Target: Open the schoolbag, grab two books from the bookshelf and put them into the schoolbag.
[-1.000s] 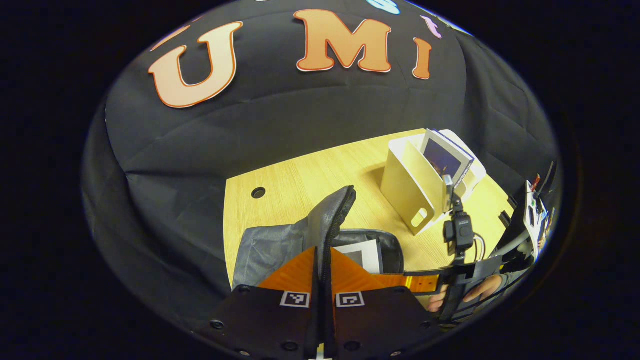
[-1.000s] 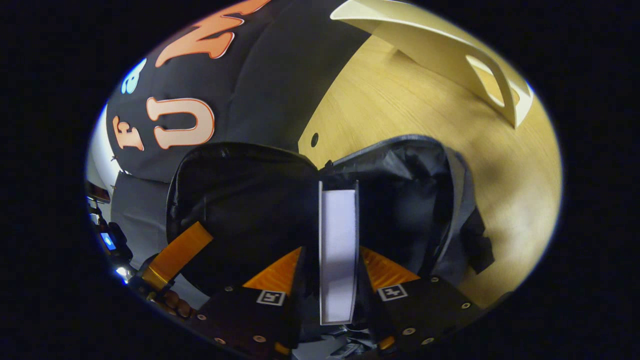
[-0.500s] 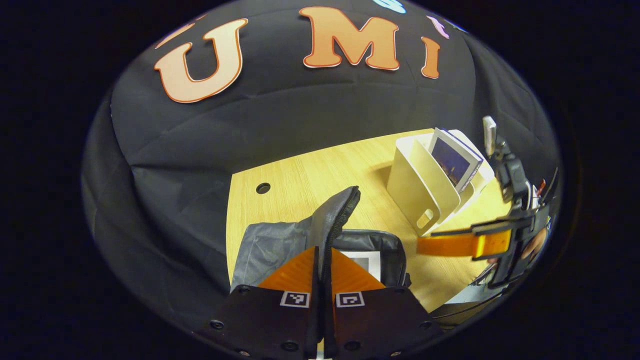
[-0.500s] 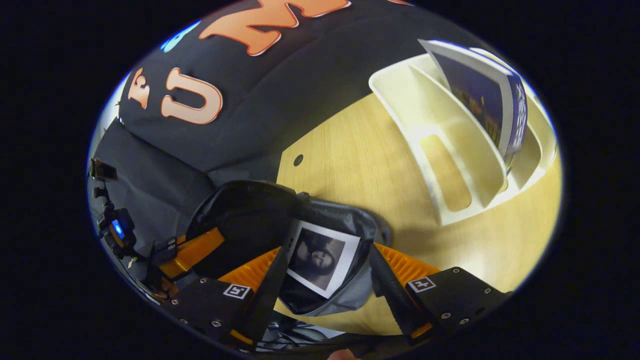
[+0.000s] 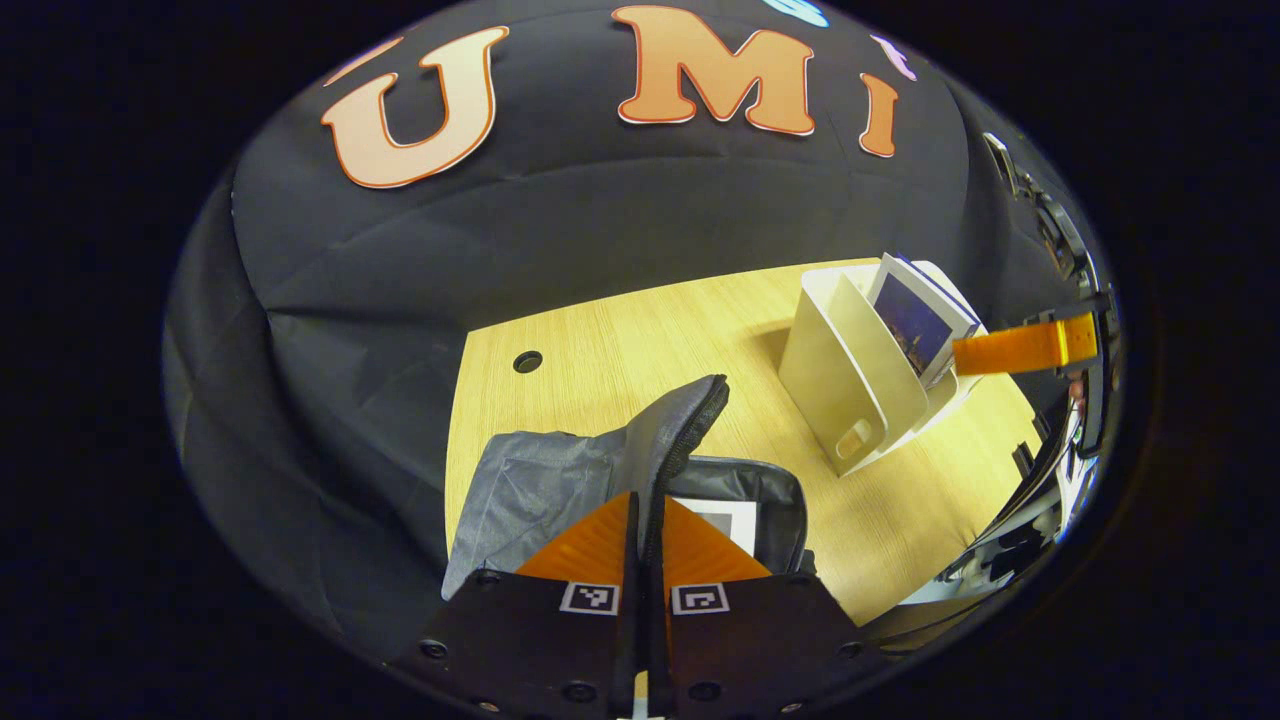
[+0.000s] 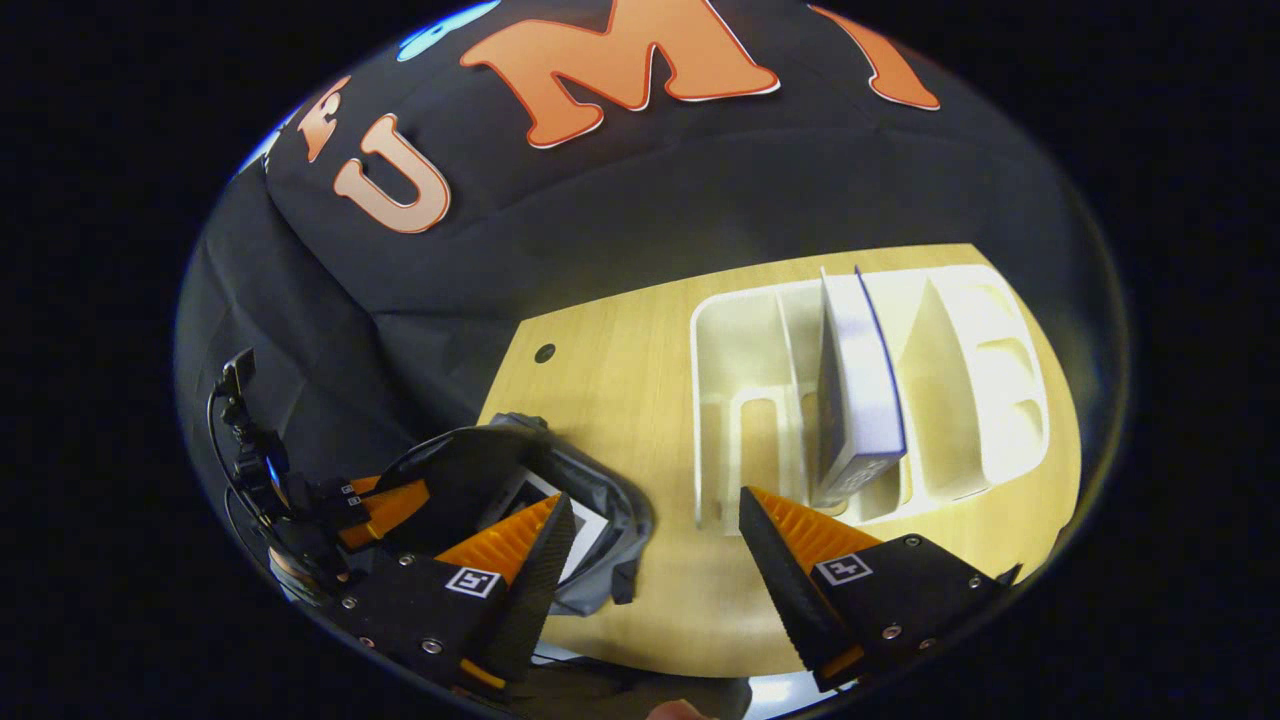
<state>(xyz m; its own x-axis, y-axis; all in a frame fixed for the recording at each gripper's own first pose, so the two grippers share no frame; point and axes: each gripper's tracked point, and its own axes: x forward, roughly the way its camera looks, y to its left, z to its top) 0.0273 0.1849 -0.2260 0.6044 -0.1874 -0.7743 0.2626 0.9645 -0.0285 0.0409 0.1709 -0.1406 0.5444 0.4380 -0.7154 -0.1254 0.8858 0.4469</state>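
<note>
Left gripper view: the left tongs (image 5: 647,530) are closed tight on the raised flap of the schoolbag (image 5: 560,480), both fingers pressing the zipper edge and holding the mouth open. Right gripper view: the right tongs (image 6: 650,545) stand wide and carry nothing, poised above the counter (image 6: 620,390) between the bag and the bookshelf (image 6: 745,400).

One book (image 6: 545,515) lies inside the open schoolbag, its white-bordered cover showing in the mouth. A second book (image 6: 860,400) stands upright in a middle slot of the bookshelf, leaning slightly against a divider. The shelf sits well apart from the bag, on the far right side of the counter.

Assessment: one book placed, one outstanding. Risks noted:
- The light shelf may tip or slide if the book is drawn out at an angle and drags on a divider.
- A pinch low on the cover alone may let the pages splay and the book slip.
- Should the left tongs slacken, the flap would likely fall over the mouth and block insertion.
</note>
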